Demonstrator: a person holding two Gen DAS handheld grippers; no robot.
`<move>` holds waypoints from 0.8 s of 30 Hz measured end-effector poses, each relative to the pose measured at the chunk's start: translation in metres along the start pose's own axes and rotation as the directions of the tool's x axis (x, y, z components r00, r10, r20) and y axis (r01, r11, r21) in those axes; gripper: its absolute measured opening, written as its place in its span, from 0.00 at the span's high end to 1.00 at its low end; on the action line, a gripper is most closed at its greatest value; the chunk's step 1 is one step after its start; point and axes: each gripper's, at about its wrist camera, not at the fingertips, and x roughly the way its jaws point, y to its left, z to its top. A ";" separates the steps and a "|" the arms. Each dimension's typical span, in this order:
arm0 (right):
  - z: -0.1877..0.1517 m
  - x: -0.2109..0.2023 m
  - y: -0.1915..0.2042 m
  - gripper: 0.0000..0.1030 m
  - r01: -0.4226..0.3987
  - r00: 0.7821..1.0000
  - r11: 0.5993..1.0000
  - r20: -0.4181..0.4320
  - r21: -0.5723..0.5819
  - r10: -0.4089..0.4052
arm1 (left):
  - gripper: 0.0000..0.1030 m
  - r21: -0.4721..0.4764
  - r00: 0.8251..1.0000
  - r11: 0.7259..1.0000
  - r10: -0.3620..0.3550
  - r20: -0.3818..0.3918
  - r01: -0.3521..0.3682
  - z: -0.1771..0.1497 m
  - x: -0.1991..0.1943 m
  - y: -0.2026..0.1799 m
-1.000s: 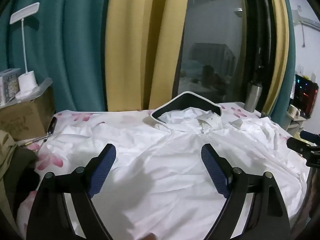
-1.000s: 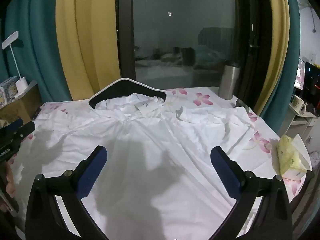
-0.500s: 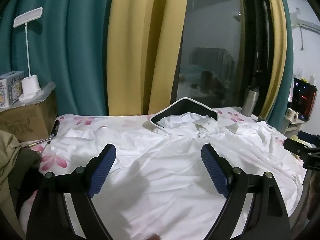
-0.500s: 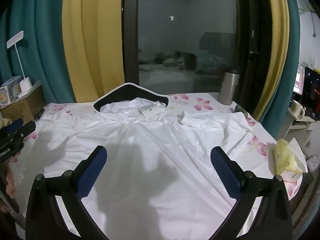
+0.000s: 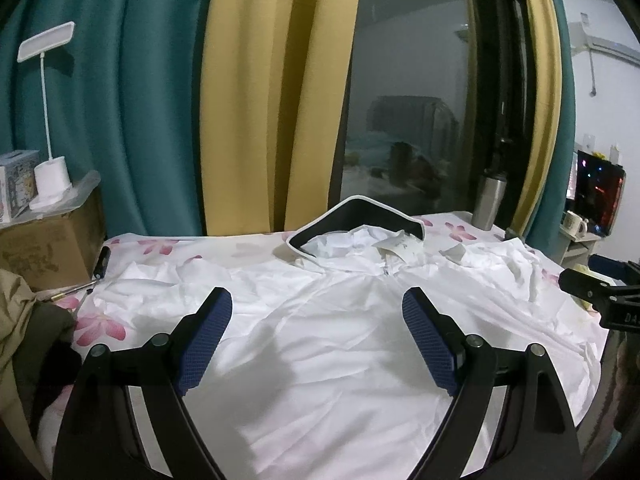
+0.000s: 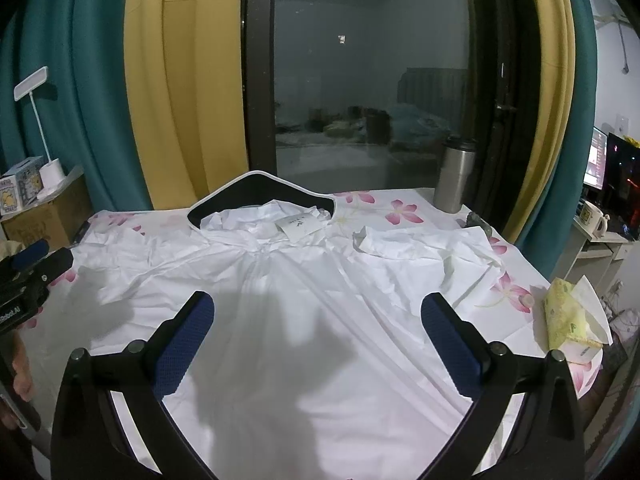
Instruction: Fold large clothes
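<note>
A large white garment (image 5: 340, 320) lies spread flat on a table with a floral cloth (image 5: 160, 246); its dark, white-edged hood (image 5: 360, 216) points to the far side and a paper tag sits at the neck. It also shows in the right wrist view (image 6: 304, 300), hood (image 6: 260, 192) at the back. My left gripper (image 5: 318, 304) is open and empty, held above the near part of the garment. My right gripper (image 6: 318, 308) is open and empty above the garment's middle.
A steel tumbler (image 6: 454, 176) stands at the far right corner. A yellow tissue pack (image 6: 568, 316) lies at the right edge. A cardboard box (image 5: 44, 244) with a white lamp (image 5: 50, 184) stands at the left. Olive clothing (image 5: 20, 320) is piled at near left. Curtains and a dark window stand behind.
Both grippers have risen and pulled back a little from the garment, so more of the table and room shows. Both stay open. The garment has not moved.
</note>
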 end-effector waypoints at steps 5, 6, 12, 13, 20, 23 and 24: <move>-0.002 0.002 -0.003 0.01 0.000 1.000 1.000 -0.006 0.007 0.000 | 0.13 0.000 1.000 1.000 -0.001 0.003 0.001 -0.002 0.000 -0.003; -0.002 0.002 -0.003 0.01 -0.001 1.000 1.000 -0.008 0.008 0.001 | 0.13 -0.001 1.000 1.000 -0.003 0.002 0.003 -0.002 0.000 -0.003; -0.003 0.004 -0.003 0.01 0.000 1.000 1.000 -0.012 0.007 0.000 | 0.13 -0.004 1.000 1.000 -0.008 -0.001 0.008 -0.003 0.000 -0.004; -0.003 0.004 -0.002 0.01 0.000 1.000 1.000 -0.013 0.006 0.001 | 0.13 -0.006 1.000 1.000 -0.008 0.000 0.008 -0.003 -0.001 -0.005; -0.004 0.004 -0.002 0.01 0.000 1.000 1.000 -0.015 0.004 0.000 | 0.13 -0.016 1.000 1.000 -0.014 0.002 0.014 -0.003 -0.003 -0.007; -0.004 0.004 -0.002 0.01 0.000 1.000 1.000 -0.015 0.005 0.000 | 0.13 -0.022 1.000 1.000 -0.019 0.002 0.019 -0.003 -0.005 -0.008; -0.004 0.004 -0.002 0.01 0.000 1.000 1.000 -0.015 0.005 0.000 | 0.13 -0.024 1.000 1.000 -0.020 0.002 0.020 -0.003 -0.005 -0.008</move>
